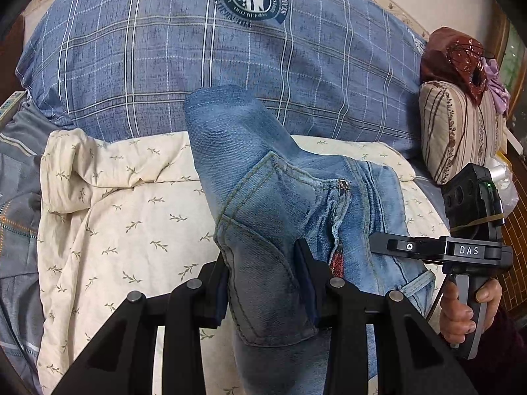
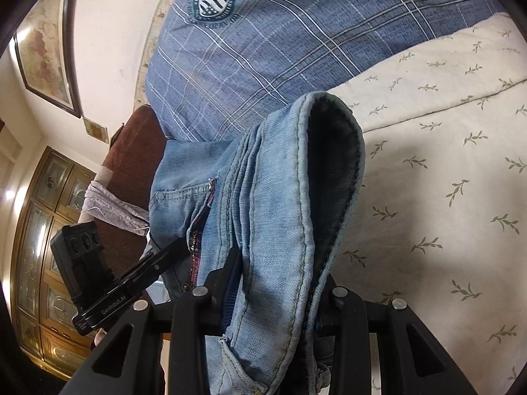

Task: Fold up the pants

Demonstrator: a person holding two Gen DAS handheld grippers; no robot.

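The jeans (image 1: pixel 280 204) hang lifted above the cream quilt (image 1: pixel 108 217), waist end bunched between both tools. The left gripper (image 1: pixel 268 283) and right gripper (image 2: pixel 276 293) each have jaws partly closed, clamping denim. No finished fold lies on the quilt yet; laying flat and folding apparently remain.

One pair of faded blue denim pants (image 1: pixel 290 210). Two black two-finger tools: the left tool (image 1: pixel 266 283) and the right tool (image 2: pixel 280 296). One blue plaid duvet with a round crest (image 1: pixel 184 52). One cream leaf-print quilt (image 1: pixel 125 217). One striped beige pillow (image 1: pixel 457 128). One framed picture (image 2: pixel 46 52).
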